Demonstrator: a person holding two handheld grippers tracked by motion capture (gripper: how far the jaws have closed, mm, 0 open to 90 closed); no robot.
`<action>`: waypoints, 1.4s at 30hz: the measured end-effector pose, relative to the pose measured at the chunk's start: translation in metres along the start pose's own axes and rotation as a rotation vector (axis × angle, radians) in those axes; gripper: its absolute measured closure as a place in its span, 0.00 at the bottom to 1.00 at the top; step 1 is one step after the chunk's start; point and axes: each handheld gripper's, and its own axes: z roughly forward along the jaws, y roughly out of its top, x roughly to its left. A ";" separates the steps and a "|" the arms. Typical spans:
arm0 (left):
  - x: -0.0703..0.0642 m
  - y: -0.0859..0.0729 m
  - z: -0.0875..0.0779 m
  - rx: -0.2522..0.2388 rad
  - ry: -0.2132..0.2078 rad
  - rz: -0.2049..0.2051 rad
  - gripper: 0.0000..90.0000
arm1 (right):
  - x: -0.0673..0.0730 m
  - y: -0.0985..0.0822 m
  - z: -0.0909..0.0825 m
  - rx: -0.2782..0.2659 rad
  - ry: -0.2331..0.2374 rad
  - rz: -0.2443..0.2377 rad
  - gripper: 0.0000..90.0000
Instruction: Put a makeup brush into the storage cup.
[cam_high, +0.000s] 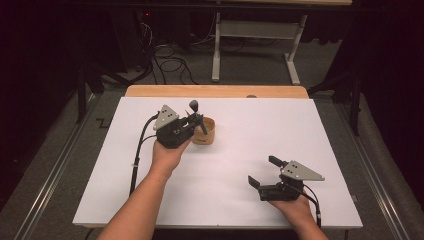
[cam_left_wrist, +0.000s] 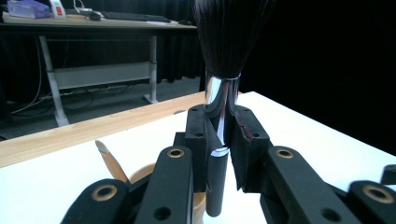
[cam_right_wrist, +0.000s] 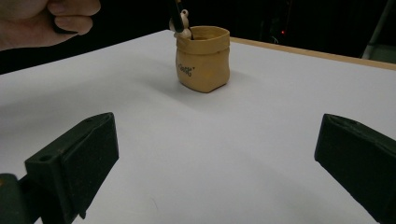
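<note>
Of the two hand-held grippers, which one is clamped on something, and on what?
The left hand-held gripper: its jaws pinch a black-bristled brush by its silver ferrule. The right hand-held gripper stands wide open over bare table.

A black-bristled brush with a chrome ferrule stands upright just above the tan pouch.

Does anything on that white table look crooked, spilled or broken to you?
Nothing spilled or broken. The left claw is clamped on a brush, bristles up, beside the tan pouch-like holder, which stands upright. One wooden stick leans slanted in the holder. The right claw rests open.
</note>
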 end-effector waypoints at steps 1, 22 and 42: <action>0.001 0.000 0.001 0.001 0.005 -0.001 0.87 | 0.000 0.000 0.000 0.002 -0.004 -0.003 0.00; 0.006 0.002 0.023 0.015 0.051 0.001 0.87 | -0.001 0.000 -0.002 -0.004 0.001 0.008 0.00; 0.004 -0.009 0.032 0.066 0.067 0.024 0.87 | -0.001 0.000 -0.003 -0.007 0.001 0.013 0.00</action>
